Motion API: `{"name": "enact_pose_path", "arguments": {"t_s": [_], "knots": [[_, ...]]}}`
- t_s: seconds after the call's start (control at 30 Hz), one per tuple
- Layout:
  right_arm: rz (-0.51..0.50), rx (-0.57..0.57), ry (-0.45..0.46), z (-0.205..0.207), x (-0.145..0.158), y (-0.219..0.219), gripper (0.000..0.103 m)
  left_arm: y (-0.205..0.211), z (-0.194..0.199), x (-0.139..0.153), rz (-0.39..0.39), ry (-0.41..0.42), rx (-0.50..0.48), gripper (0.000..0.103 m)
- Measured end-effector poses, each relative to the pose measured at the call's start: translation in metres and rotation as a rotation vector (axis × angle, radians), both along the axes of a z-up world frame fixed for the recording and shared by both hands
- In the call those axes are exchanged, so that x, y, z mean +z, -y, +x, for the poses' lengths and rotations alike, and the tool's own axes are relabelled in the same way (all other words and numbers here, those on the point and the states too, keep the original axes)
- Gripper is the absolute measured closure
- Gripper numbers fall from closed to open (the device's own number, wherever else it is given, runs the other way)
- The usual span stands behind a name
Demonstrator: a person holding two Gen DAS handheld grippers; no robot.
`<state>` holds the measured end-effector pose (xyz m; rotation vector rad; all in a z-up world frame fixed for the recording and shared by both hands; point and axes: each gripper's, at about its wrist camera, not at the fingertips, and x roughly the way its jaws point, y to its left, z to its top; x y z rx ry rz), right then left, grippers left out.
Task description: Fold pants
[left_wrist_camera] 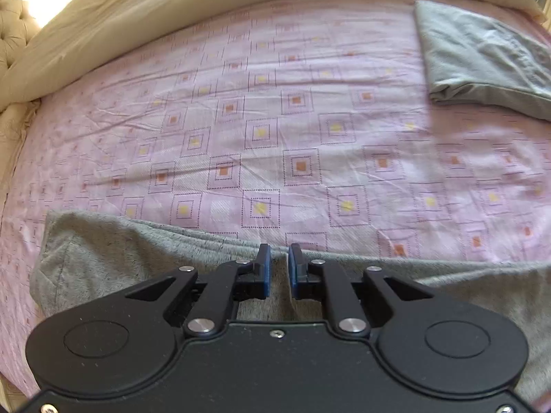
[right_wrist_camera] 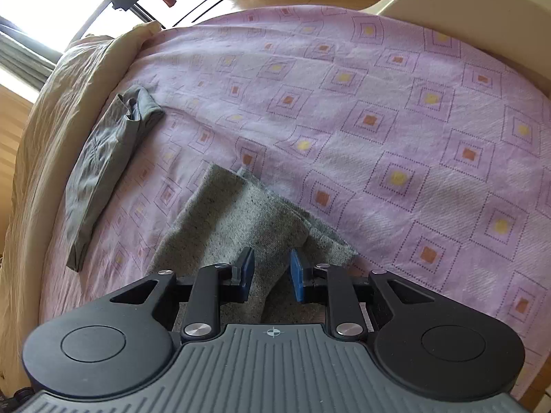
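Light grey speckled pants [left_wrist_camera: 137, 251] lie along the near edge of the bed on the pink patterned sheet [left_wrist_camera: 275, 120]. My left gripper [left_wrist_camera: 279, 268] hovers over the pants' upper edge, jaws slightly apart with a narrow gap and nothing between the blue pads. In the right wrist view the pant legs' ends [right_wrist_camera: 234, 213] lie doubled, one layer offset over the other. My right gripper [right_wrist_camera: 272, 272] is open over that cloth, pads on either side of a raised fold, not closed on it.
A darker grey folded garment [left_wrist_camera: 482, 58] lies at the far right of the bed; it also shows in the right wrist view [right_wrist_camera: 106, 161]. A beige duvet [left_wrist_camera: 137, 17] is bunched along the far side. A cream footboard [right_wrist_camera: 482, 10] borders the bed.
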<state>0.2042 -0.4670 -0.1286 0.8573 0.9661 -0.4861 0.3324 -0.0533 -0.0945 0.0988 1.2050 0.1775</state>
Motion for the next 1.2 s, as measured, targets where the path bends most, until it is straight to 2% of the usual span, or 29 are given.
{"name": "enact_pose_path", "arguments": {"t_s": [0.03, 0.1, 0.2, 0.23, 0.27, 0.37, 0.43, 0.53, 0.6, 0.63, 0.73, 0.87, 0.93, 1.0, 1.07, 1.2], "knots": [[0.005, -0.002, -0.006, 0.001, -0.003, -0.001, 0.080, 0.001, -0.009, 0.007, -0.014, 0.008, -0.003, 0.074], [0.018, -0.016, -0.016, 0.002, -0.010, -0.002, 0.080, 0.003, -0.029, 0.018, -0.040, 0.017, -0.009, 0.067], [0.024, -0.041, -0.008, 0.000, -0.012, -0.005, 0.080, 0.012, -0.059, 0.027, -0.051, 0.012, -0.055, 0.067], [0.012, -0.035, 0.010, 0.000, -0.008, -0.008, 0.090, 0.016, -0.068, 0.028, -0.044, 0.008, -0.075, 0.067], [-0.014, -0.019, 0.019, 0.000, 0.000, -0.012, 0.098, 0.019, -0.077, 0.028, -0.034, 0.003, -0.095, 0.067], [-0.157, 0.075, 0.025, -0.006, 0.038, -0.027, 0.098, 0.026, -0.100, 0.031, -0.011, -0.005, -0.146, 0.067], [-0.212, 0.106, -0.003, -0.015, 0.048, -0.030, 0.098, 0.028, -0.111, 0.031, -0.007, -0.015, -0.162, 0.067], [-0.233, 0.138, -0.105, -0.019, 0.021, -0.023, 0.098, 0.031, -0.122, 0.025, -0.019, -0.056, -0.168, 0.067], [-0.199, 0.150, -0.176, -0.017, -0.001, -0.017, 0.098, 0.030, -0.127, 0.020, -0.023, -0.083, -0.158, 0.067], [-0.174, 0.138, -0.180, -0.018, -0.003, -0.014, 0.096, 0.029, -0.128, 0.019, -0.022, -0.096, -0.153, 0.067], [-0.181, 0.097, -0.119, -0.023, 0.015, -0.013, 0.092, 0.023, -0.137, 0.020, -0.015, -0.094, -0.135, 0.067], [-0.319, 0.134, -0.020, -0.022, 0.049, -0.029, 0.092, 0.007, -0.143, 0.022, -0.010, -0.101, -0.075, 0.066], [-0.322, 0.215, 0.056, -0.013, 0.060, -0.039, 0.091, -0.004, -0.147, 0.022, -0.012, -0.101, -0.034, 0.063], [-0.316, 0.352, 0.102, 0.002, 0.063, -0.057, 0.090, -0.014, -0.149, 0.021, -0.008, -0.101, 0.008, 0.058], [-0.333, 0.537, 0.123, 0.025, 0.061, -0.080, 0.082, -0.023, -0.150, 0.020, -0.003, -0.102, 0.043, 0.057], [-0.404, 0.843, 0.106, 0.062, 0.048, -0.127, 0.081, -0.033, -0.147, 0.019, 0.008, -0.099, 0.062, 0.057]]}}
